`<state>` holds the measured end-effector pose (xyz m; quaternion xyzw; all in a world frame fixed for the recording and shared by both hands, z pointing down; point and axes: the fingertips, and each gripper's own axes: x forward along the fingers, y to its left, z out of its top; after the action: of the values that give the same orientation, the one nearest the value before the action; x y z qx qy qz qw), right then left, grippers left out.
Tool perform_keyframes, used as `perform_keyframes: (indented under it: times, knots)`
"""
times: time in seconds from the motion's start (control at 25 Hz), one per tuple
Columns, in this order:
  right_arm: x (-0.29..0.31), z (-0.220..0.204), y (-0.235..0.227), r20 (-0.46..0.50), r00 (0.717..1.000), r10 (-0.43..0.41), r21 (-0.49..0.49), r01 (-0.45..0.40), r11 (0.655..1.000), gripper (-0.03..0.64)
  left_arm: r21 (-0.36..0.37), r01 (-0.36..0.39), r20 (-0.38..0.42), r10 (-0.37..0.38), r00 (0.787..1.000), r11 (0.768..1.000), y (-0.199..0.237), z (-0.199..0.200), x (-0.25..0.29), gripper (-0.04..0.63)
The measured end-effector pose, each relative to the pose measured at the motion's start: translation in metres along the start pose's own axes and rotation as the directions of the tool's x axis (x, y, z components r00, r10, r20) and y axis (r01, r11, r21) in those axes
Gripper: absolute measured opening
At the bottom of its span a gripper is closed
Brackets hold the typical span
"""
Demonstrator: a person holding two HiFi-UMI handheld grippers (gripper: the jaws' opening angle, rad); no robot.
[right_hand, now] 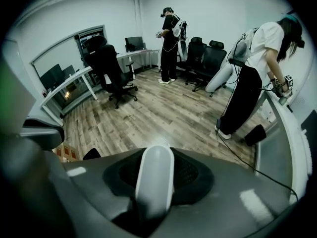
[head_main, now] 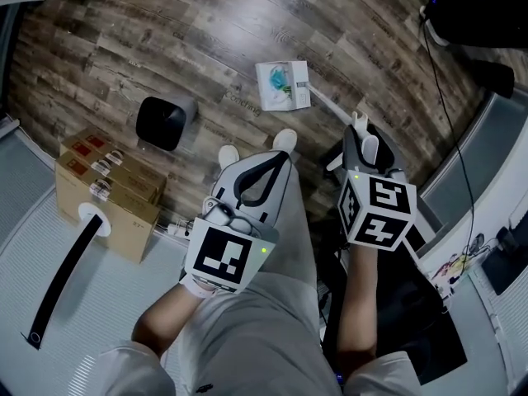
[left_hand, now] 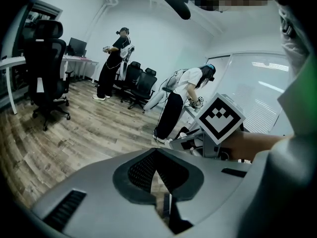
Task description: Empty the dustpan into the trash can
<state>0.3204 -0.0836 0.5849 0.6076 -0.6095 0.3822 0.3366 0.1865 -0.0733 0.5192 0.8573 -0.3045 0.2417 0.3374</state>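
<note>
Seen from above, a person stood on a wooden floor holding a gripper in each hand. A white dustpan lay flat on the floor ahead of the person's white shoes, with some pale blue-green scraps in its tray. Its long white handle ran back from the pan to the right gripper.

In the right gripper view, the rounded end of the handle filled the gap of the right gripper, and the jaws were pinching it.

The left gripper hung beside it over the person's leg. In its own view the left gripper held nothing, and its jaws were pressed together.

A black trash can stood on the floor well apart from the dustpan, to its left in the head view. Stacked cardboard boxes sat near the can, closer to the person.
</note>
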Motion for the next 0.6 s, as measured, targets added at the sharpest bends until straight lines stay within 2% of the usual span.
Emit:
perform_keyframes:
  times: [0.04,0.12,0.28,0.44,0.6]
  knots:
    - [0.000,0.000,-0.002,-0.006,1.000,-0.009,0.006,0.009,1.000,0.121,-0.002,0.001,-0.002,-0.001,1.000,1.000,0.001,-0.001,0.000,0.006]
    - [0.002,0.000,-0.001,-0.014,1.000,0.002,0.020,-0.001,1.000,0.118,-0.003,0.004,0.000,-0.004,1.000,1.000,0.002,-0.001,0.000,0.006]
    - [0.004,-0.001,0.005,-0.036,0.998,0.053,0.014,-0.052,0.999,0.137,0.005,0.017,0.002,-0.017,1.000,1.000,-0.003,-0.002,-0.001,0.006]
    - [0.002,-0.003,-0.001,-0.010,0.999,0.034,0.057,-0.034,0.998,0.127,0.013,0.031,-0.002,-0.031,1.000,0.999,-0.010,-0.005,-0.001,0.006]
    - [-0.001,-0.007,0.003,0.010,0.999,0.052,0.095,-0.052,0.994,0.144,-0.001,0.032,0.009,-0.032,0.999,0.999,-0.011,-0.005,-0.007,0.006]
